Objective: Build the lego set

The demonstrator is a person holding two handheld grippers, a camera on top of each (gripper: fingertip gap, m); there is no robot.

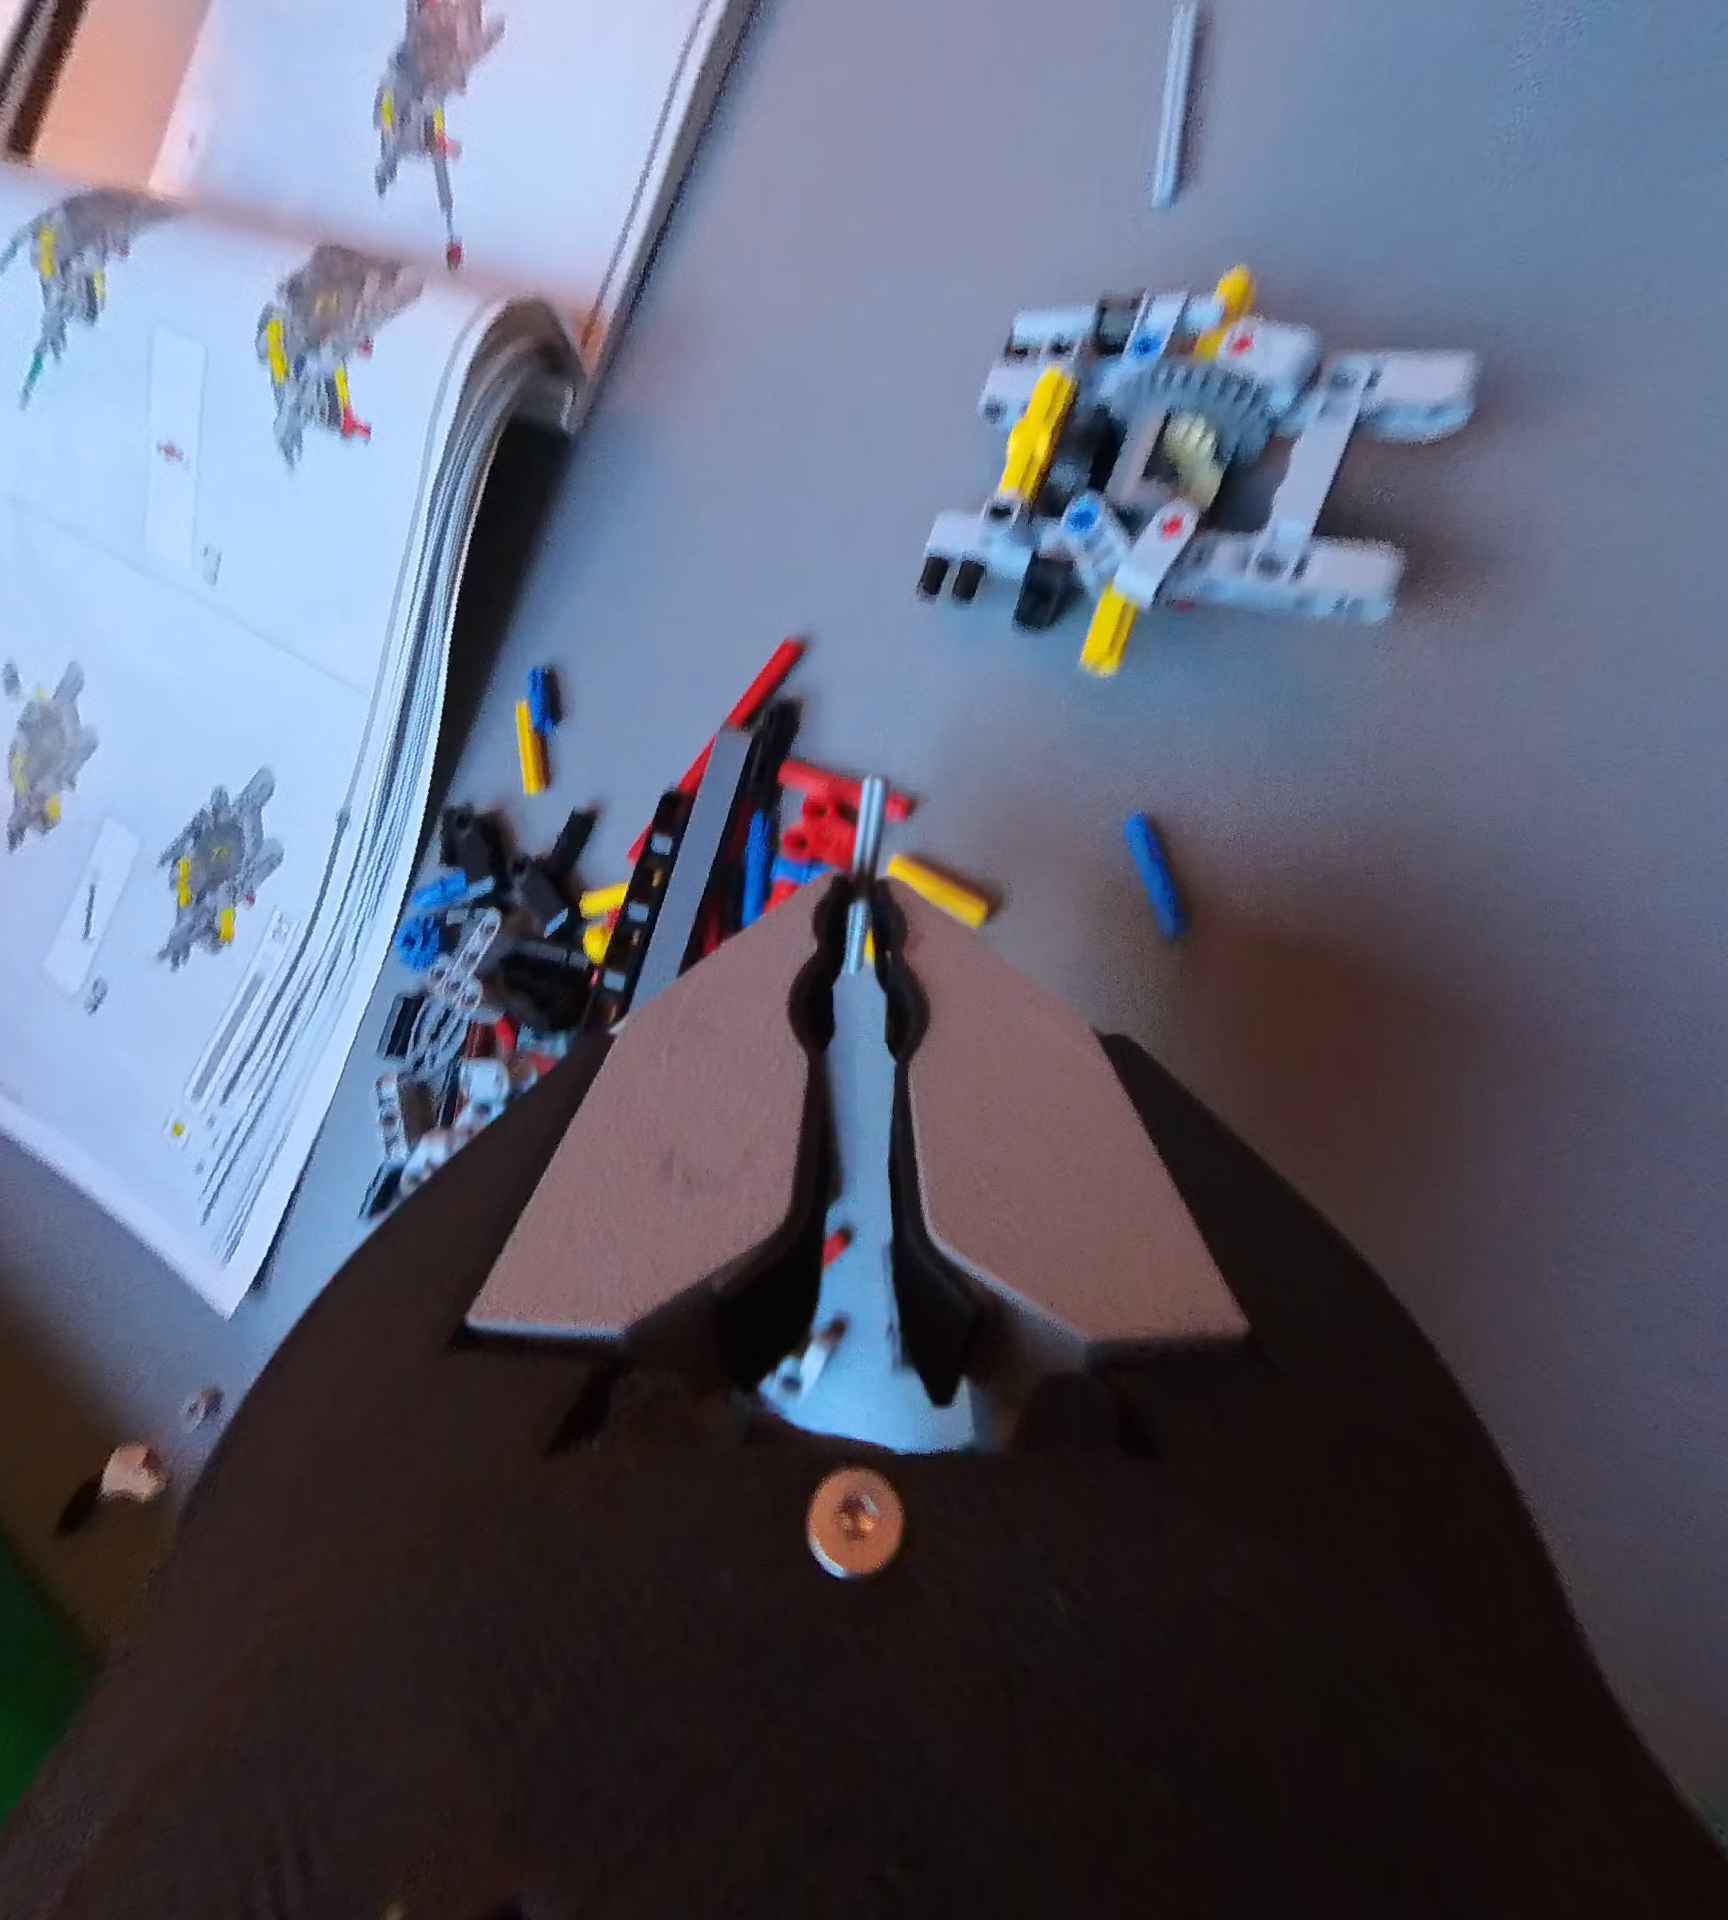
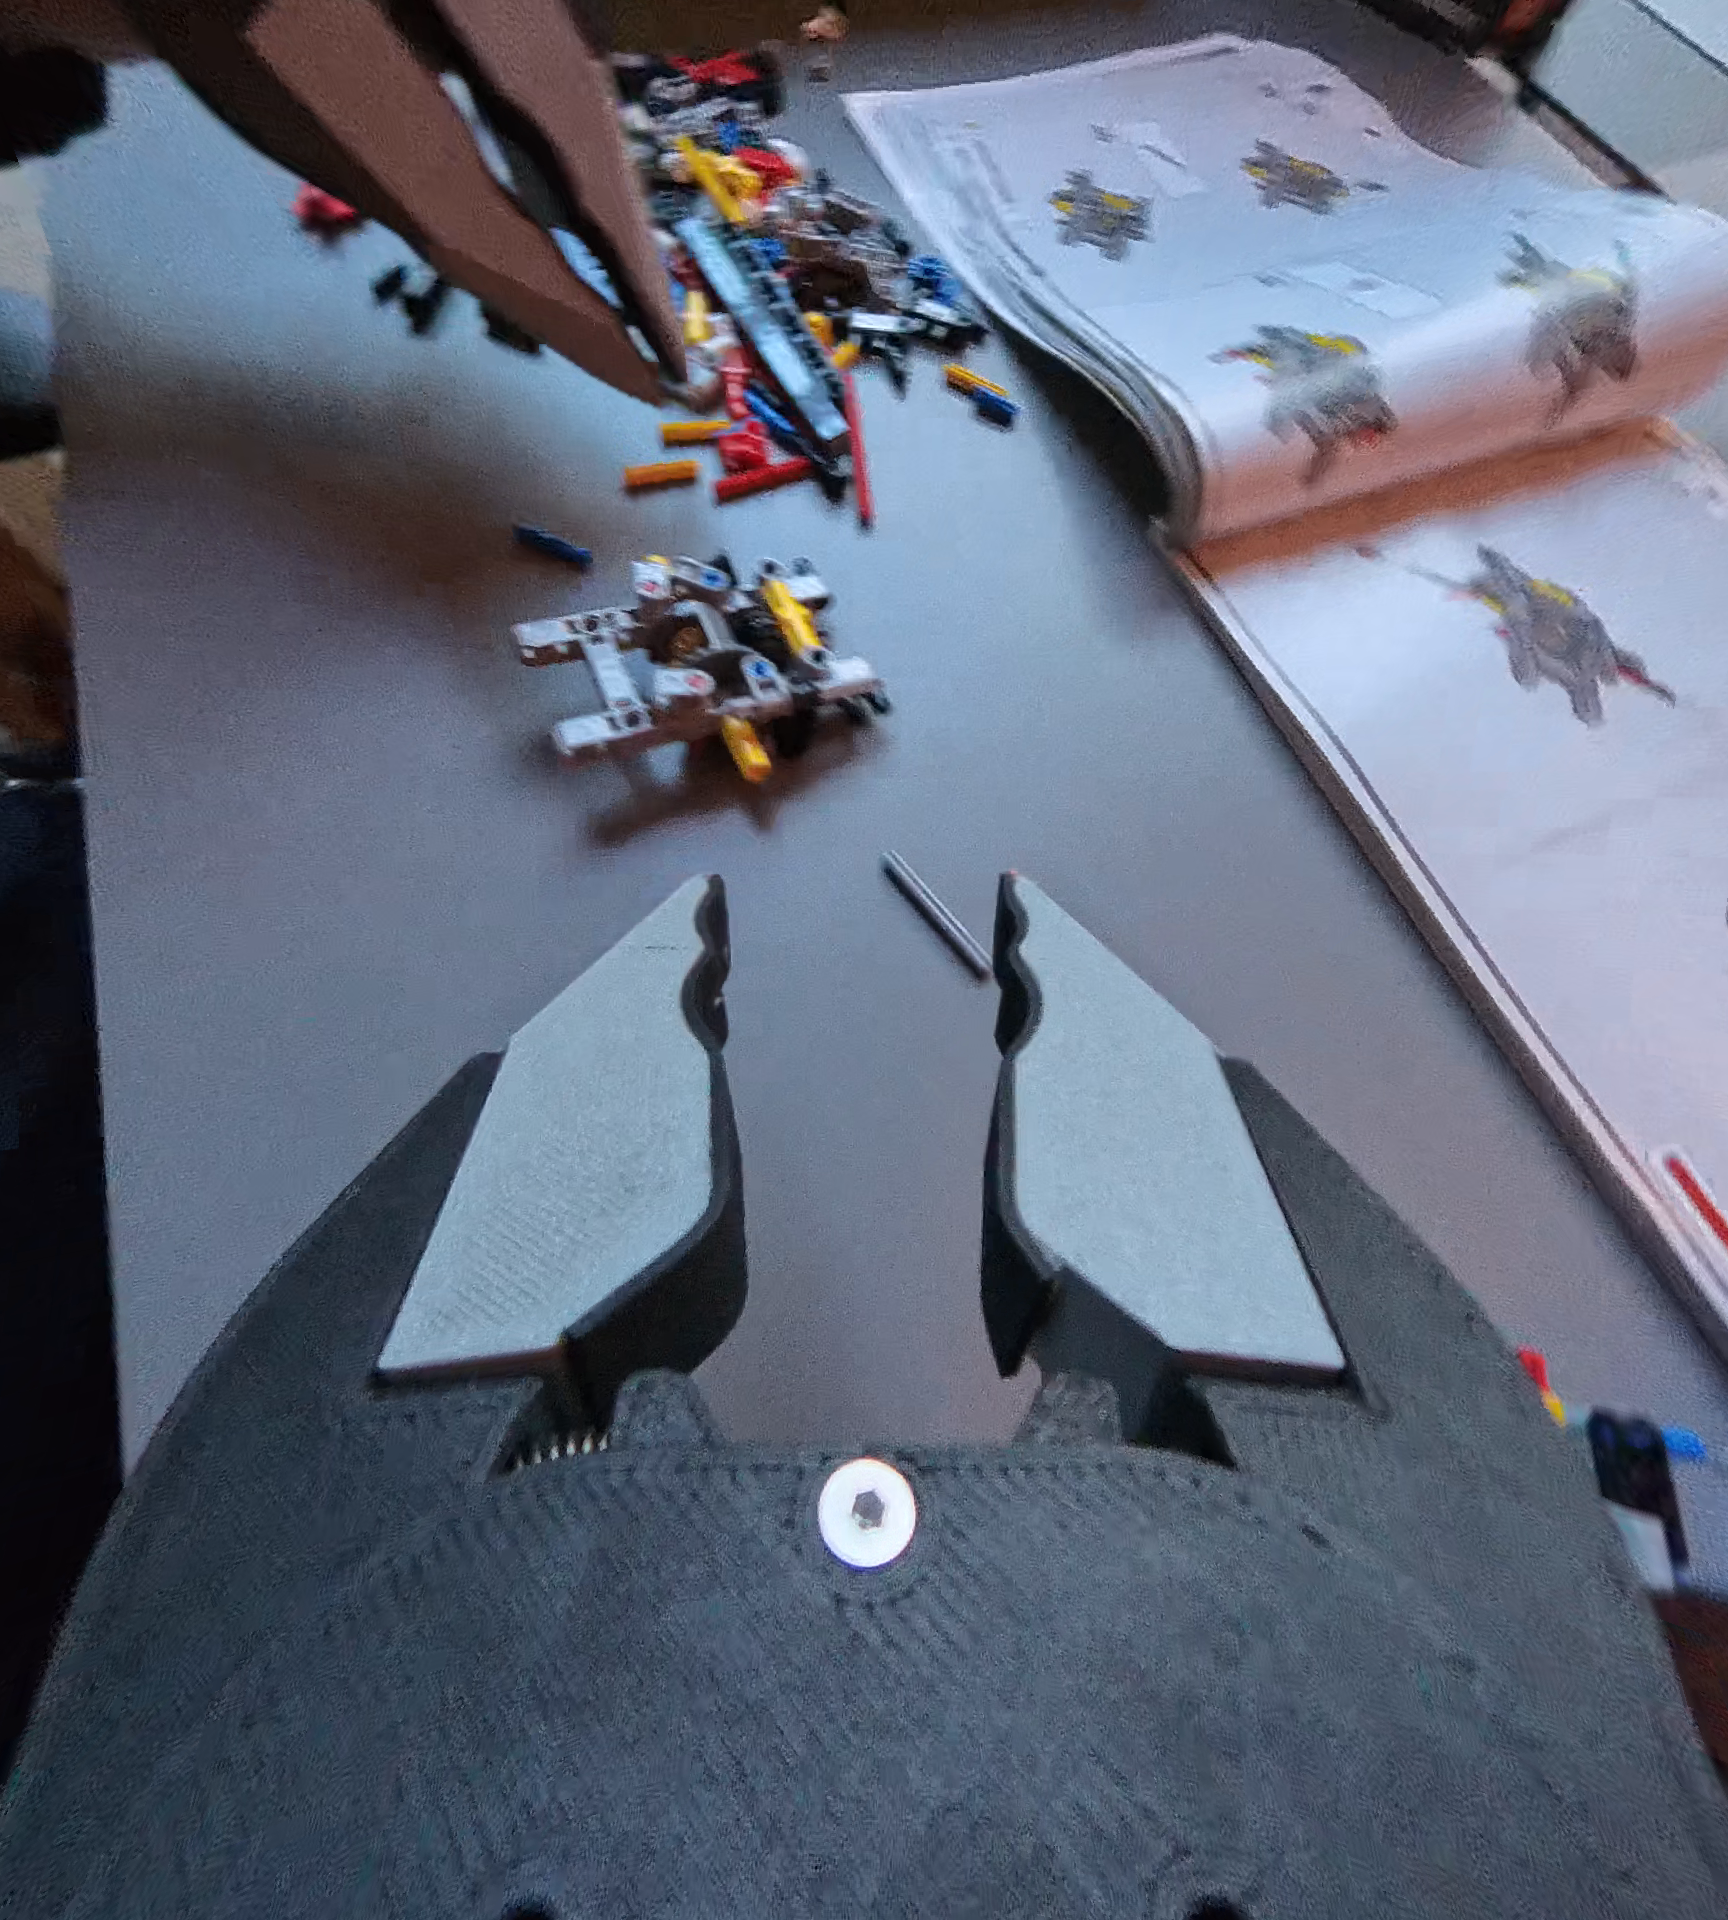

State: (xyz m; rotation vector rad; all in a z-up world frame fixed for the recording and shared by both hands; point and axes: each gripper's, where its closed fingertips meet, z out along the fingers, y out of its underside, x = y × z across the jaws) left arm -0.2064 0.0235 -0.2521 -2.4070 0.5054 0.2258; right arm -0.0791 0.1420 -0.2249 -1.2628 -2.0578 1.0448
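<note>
While jaws pinch grey axle (thin), bricks lie loose.

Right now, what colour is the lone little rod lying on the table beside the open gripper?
Dark grey rod, clearest in the right wrist view.

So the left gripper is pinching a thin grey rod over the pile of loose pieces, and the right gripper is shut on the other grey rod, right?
Not quite. The right gripper is open: the right wrist view shows its fingers spread, with the other grey rod lying on the table between them. The left gripper does pinch a thin grey rod over the pile of loose pieces.
</note>
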